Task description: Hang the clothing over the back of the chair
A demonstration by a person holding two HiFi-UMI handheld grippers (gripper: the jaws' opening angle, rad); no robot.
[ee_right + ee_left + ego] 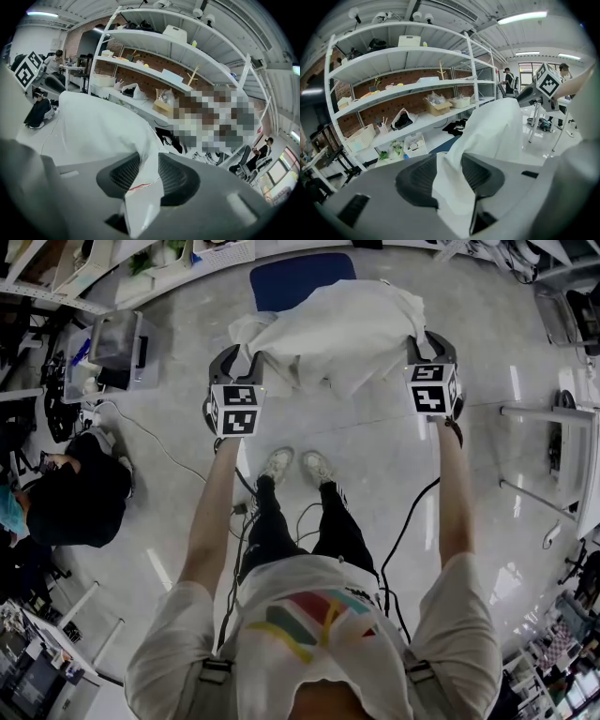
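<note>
The white garment (337,329) lies spread across the chair back, which it hides; the chair's blue seat (300,277) shows beyond it. My left gripper (240,362) is at the cloth's left end and my right gripper (427,341) at its right end. In the left gripper view a fold of the garment (487,131) runs loosely between the parted jaws of the left gripper (449,176). In the right gripper view the cloth (93,126) likewise hangs between the parted jaws of the right gripper (149,171). Both grippers are open, and neither one's pads press the fabric.
A person in dark clothes (80,493) crouches at the left near a clear plastic bin (122,343). Cables (281,512) trail on the floor by my feet. White shelving (408,79) stands behind the chair. Table legs (544,413) stand at the right.
</note>
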